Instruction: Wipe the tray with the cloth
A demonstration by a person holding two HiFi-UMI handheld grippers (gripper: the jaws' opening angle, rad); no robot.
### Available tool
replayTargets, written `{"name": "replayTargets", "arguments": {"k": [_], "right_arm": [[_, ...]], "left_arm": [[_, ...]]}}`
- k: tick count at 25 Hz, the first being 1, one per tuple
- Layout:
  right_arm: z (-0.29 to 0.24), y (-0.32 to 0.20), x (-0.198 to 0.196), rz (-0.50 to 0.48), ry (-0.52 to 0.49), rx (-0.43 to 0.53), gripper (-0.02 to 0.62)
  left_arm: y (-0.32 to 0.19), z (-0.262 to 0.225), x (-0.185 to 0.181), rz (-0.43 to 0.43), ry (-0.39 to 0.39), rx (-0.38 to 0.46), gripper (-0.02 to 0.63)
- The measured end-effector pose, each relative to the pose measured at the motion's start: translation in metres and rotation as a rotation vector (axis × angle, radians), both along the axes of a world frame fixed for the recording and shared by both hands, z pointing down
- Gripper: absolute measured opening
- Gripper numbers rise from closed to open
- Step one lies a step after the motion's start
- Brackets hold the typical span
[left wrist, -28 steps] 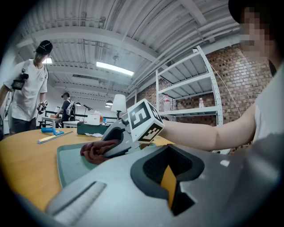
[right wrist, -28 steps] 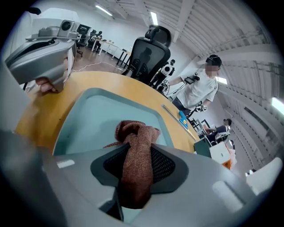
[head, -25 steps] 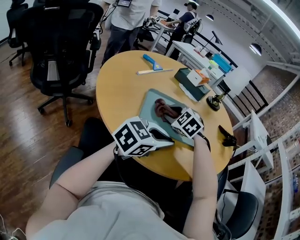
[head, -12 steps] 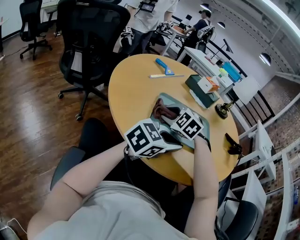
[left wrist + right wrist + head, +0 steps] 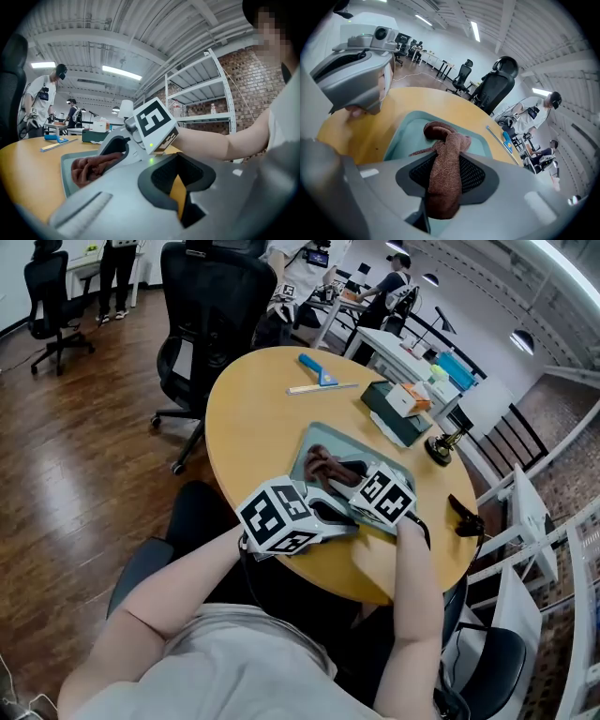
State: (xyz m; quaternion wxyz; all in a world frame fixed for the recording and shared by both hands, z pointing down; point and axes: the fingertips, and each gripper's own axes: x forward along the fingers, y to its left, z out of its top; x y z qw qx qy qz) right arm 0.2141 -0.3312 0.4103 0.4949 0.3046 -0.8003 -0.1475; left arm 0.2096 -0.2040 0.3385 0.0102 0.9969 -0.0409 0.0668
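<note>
Nearest: left tongs (image 5: 180,194) at the near edge of the tray (image 5: 305,442), pointing about level. The jaws stand a narrow slit apart with nothing between them; bare counter (image 5: 253,409) shows through the slit. They haven't shifted over the last second. Can't tell if they touch the tray rim.

Just beyond: right tongs (image 5: 443,178) angled down into the tray, pinching the brown cloth (image 5: 445,140). The cloth runs up through the jaws, and its free end lies bunched on the tray floor toward the far-left part. The tray sits on the near right of the round counter.

Change since a second ago: the right tongs have slid a short way across the tray with the cloth trailing, and the grip looks the same, no release. Reads as a wipe stroke in progress, probably early. The cloth is roped up rather than spread flat, so each pass likely covers only a thin strip. The near and right parts of the tray floor probably still need passes. Risk: the tray may skate on the smooth counter if it isn't steadied.

Farther: a blue scraper (image 5: 312,367) and a thin ruler-like strip (image 5: 314,387) on the far side of the counter, and a dark green box (image 5: 394,418) at far right with a small box on top. Past the counter there's a black office chair (image 5: 211,306) on the wood floor, with people at desks behind.
</note>
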Motion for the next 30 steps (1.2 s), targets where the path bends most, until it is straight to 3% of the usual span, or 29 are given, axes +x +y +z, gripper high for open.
{"name": "replayTargets", "arguments": {"k": [19,30], "right_arm": [[0.003,0.053,0.149,0.327,-0.007,-0.001,0.13],[0.004,0.073,0.174,0.368,0.041,-0.002,0.13]], "left_arm": [[-0.001,-0.001,-0.002,0.011,0.008,-0.005,0.321],[-0.004,-0.001,-0.001,0.014,0.01,-0.007,0.321]]}}
